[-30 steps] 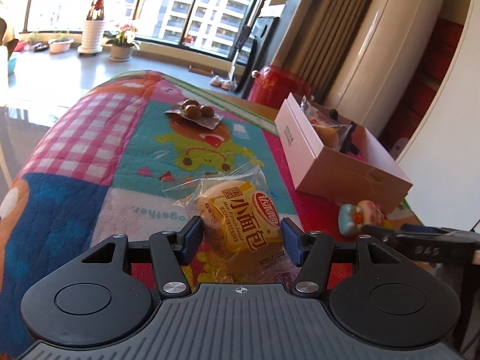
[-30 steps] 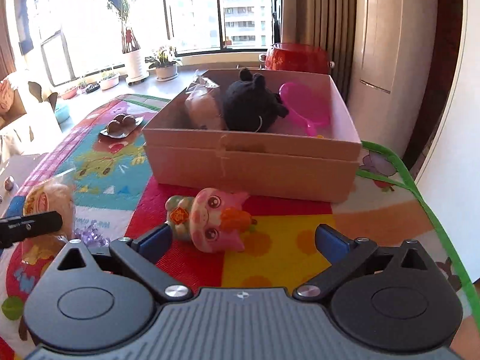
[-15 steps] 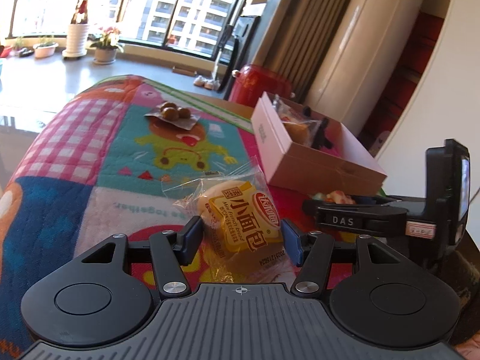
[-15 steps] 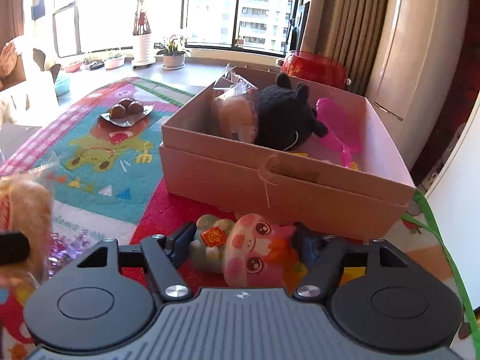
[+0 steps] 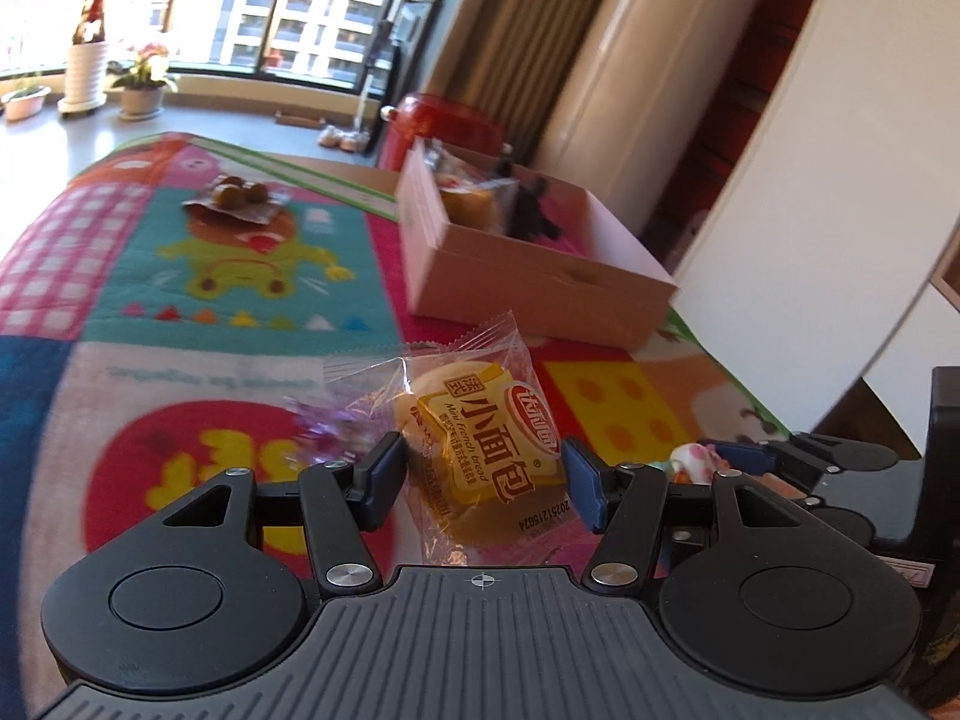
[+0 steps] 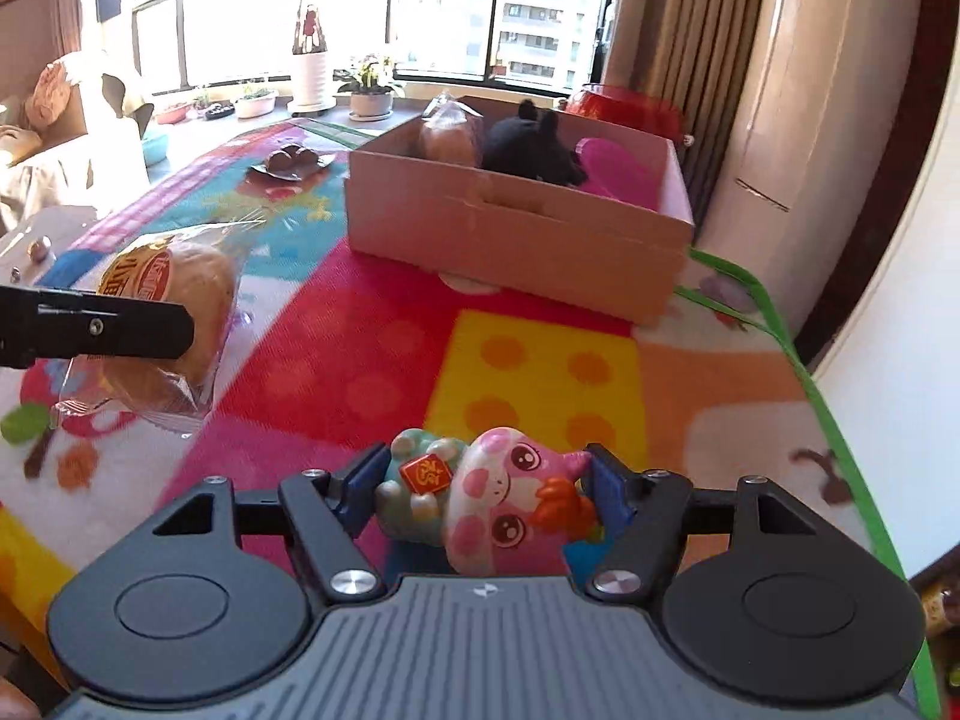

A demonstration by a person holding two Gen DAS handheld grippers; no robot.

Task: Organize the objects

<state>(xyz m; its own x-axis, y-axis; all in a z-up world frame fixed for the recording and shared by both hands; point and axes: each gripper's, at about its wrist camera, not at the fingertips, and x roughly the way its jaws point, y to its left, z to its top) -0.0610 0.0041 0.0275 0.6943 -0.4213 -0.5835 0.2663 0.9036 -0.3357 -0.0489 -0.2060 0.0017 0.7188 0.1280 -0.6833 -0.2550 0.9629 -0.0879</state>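
gripping a wrapped mini bread (image 5: 480, 450) between its blue pads, the left gripper (image 5: 483, 483) carries the packet clear of the patchwork play mat (image 5: 180, 276); the clear wrapper sticks out above and below the pads. from the right wrist view the same bread (image 6: 174, 306) hangs off the mat with 1 black finger (image 6: 114, 330) across its side. the right gripper (image 6: 483, 492) is clamped on a pink pig toy (image 6: 498, 498), which lies sideways between the pads, its teal body against the left pad and its orange feet against the right one; its jaws have just been closing, then eased a touch wider, with the toy between them. in the left wrist view only a bit of the toy's pink head (image 5: 690, 459) shows, low at the right. the open cardboard box (image 6: 510, 228) sits on the mat ahead of both grippers, well apart from them. inside it: another wrapped bread (image 6: 447, 135) at the left end, a black plush (image 6: 528, 147) in the middle, a magenta plastic piece (image 6: 618, 171) to the right. a small tray of brown round things (image 6: 291, 162) rests on the mat left of the box. potted plants (image 6: 366, 84) line the window sill beyond.
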